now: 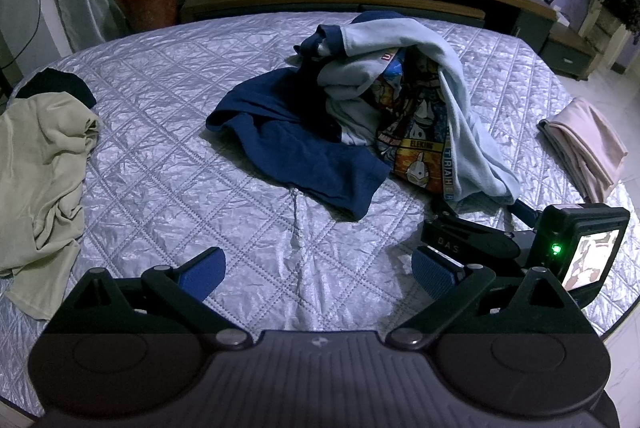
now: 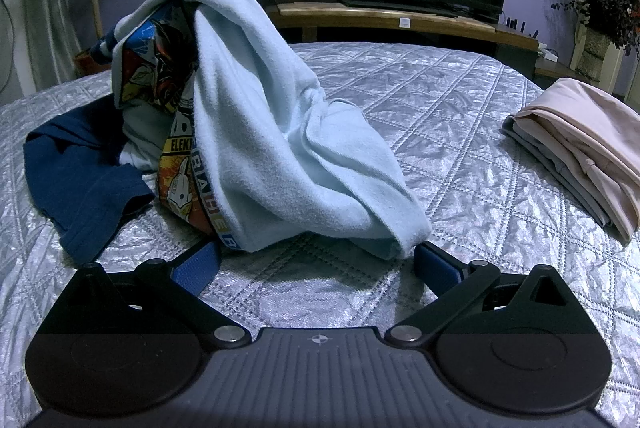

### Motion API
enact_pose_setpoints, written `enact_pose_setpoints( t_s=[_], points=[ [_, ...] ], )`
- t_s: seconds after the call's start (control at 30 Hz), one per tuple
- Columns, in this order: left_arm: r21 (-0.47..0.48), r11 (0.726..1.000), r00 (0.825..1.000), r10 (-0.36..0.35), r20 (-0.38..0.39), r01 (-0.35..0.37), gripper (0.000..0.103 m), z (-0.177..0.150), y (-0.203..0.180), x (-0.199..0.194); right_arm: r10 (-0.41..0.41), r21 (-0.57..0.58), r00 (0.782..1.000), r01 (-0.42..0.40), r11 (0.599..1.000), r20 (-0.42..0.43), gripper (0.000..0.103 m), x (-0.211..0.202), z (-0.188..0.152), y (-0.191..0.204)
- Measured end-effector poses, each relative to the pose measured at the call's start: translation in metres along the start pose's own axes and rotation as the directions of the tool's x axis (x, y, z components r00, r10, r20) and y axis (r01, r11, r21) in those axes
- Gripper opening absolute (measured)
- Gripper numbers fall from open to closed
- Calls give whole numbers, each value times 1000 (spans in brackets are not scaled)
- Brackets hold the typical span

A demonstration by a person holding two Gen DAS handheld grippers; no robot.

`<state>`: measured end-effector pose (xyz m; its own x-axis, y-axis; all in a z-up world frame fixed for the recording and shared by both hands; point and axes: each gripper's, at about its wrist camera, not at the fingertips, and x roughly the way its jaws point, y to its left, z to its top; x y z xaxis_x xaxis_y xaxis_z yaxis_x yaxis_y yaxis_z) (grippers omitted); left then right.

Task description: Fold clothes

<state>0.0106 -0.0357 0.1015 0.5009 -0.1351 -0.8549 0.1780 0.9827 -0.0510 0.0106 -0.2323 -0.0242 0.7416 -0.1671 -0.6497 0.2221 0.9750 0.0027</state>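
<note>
Shirt [image 2: 280,132] heaped (print reads "ELEKING"); left gripper [image 1: 318,270], right gripper [image 2: 316,264] spread, empty.

One crumpled light-blue and navy printed shirt [image 1: 400,100], one olive-beige crumpled garment [image 1: 40,164], one folded pale-pink garment stack [image 1: 584,144], two black tongs

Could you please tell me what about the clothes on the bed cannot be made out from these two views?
- Light blue garment: crumpled in both views, so its type and full print are hidden in its own folds.
- Beige garment: cut off by the left wrist view's edge.
- Pink folded stack: item count unclear; the right wrist view's edge crops it.
</note>
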Motion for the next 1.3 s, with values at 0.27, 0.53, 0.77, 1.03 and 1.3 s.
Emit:
enact_pose_setpoints(
  t_s=[0.27, 0.53, 0.77, 1.03, 1.3],
  points=[
    [-2, 1000, 1000, 7, -1, -7, 99, 0, 1, 3, 0, 0, 1000, 0, 1000, 0, 103, 0, 0, 0],
    [8, 997, 997, 73, 14, -73, 89, -3, 13, 46, 0, 1, 1000, 0, 1000, 0, 103, 1, 0, 0],
    [0, 999, 992, 34, 125, -34, 94, -17, 28, 82, -1, 1, 1000, 1, 1000, 1, 103, 1, 0, 0],
    [54, 997, 985, -71, 157, 63, 96, -36, 22, 107, -1, 1, 1000, 1, 1000, 1, 103, 2, 0, 0],
    [-25, 998, 947, -53, 316, 64, 102, -46, 41, 120, -2, 1, 1000, 2, 1000, 1, 103, 1, -1, 1]
  ],
)
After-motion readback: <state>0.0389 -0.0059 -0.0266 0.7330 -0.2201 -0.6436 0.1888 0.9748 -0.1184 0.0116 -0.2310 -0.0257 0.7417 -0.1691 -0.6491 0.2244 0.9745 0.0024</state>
